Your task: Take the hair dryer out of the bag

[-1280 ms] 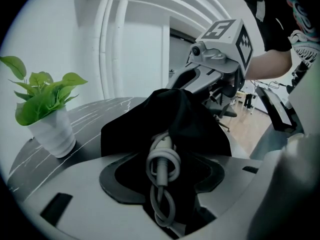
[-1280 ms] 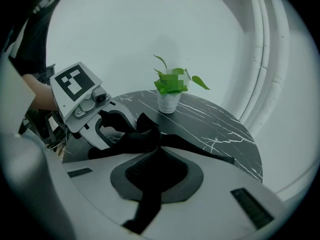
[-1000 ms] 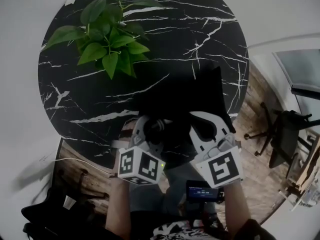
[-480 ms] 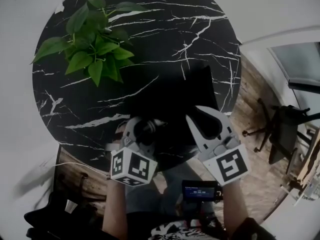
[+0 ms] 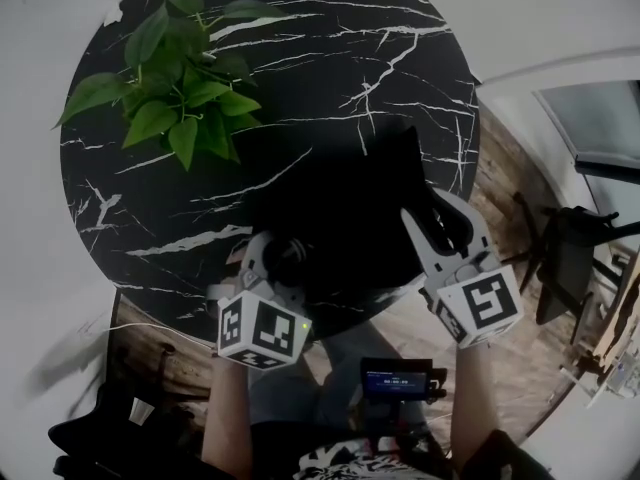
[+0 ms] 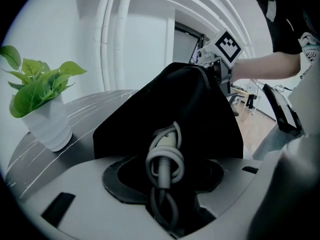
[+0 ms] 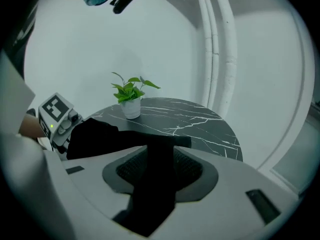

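Your left gripper (image 6: 165, 170) is clamping the coiled grey cord (image 6: 164, 159) where it is coming out of the black bag (image 6: 170, 99). Its jaws are standing about midway, with the bundle filling the gap between the pads and dark fabric bunching around it. The rest of the hair dryer is not showing: it is either inside the bag or lost against the black cloth.

Your right gripper (image 7: 160, 165) has just been opening its jaws. They are now standing apart, with a strip of the bag's fabric running loosely between them rather than being pinched.

The bag (image 5: 340, 198) is lying on the marble table (image 5: 400, 68), near its front edge, with the potted plant (image 5: 170, 78) well apart at the far left.

Compared with a second ago, your right gripper (image 5: 447, 218) is sitting further right, away from the left one and nearer the table's rim. Your left gripper (image 5: 285, 260) is keeping its place and its grip.
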`<state>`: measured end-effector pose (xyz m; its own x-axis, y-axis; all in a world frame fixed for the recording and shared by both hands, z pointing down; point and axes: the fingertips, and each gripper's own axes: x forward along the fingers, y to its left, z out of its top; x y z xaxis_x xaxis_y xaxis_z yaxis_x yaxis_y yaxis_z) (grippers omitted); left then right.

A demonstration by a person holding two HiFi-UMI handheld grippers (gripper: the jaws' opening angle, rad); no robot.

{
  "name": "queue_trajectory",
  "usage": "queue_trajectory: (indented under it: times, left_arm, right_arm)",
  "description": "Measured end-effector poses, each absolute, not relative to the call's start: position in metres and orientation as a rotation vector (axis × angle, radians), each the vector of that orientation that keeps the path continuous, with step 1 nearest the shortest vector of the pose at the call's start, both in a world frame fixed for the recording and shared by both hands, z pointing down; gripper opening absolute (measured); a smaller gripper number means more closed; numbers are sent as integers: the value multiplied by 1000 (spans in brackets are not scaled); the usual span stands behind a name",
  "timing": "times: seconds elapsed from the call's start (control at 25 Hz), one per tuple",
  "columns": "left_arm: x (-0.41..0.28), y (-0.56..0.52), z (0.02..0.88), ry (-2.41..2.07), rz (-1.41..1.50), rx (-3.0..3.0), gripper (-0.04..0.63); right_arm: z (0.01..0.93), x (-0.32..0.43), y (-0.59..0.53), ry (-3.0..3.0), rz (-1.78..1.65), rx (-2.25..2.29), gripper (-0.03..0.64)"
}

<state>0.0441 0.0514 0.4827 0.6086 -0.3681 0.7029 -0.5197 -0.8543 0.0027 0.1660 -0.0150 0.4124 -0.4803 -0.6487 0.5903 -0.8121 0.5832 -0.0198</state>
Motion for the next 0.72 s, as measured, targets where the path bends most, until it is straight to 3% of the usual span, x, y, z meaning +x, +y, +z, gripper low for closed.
queue_trajectory:
  times: [0.4,0.72]
  left_arm:
    - [44,52,485,-716,1080,2608,210]
    - [44,51,488,-711,1081,2579,210]
  right_arm:
    - [428,177,-16,-2382,815,1151,221]
    - [433,175,-16,-2422,960,1072,226]
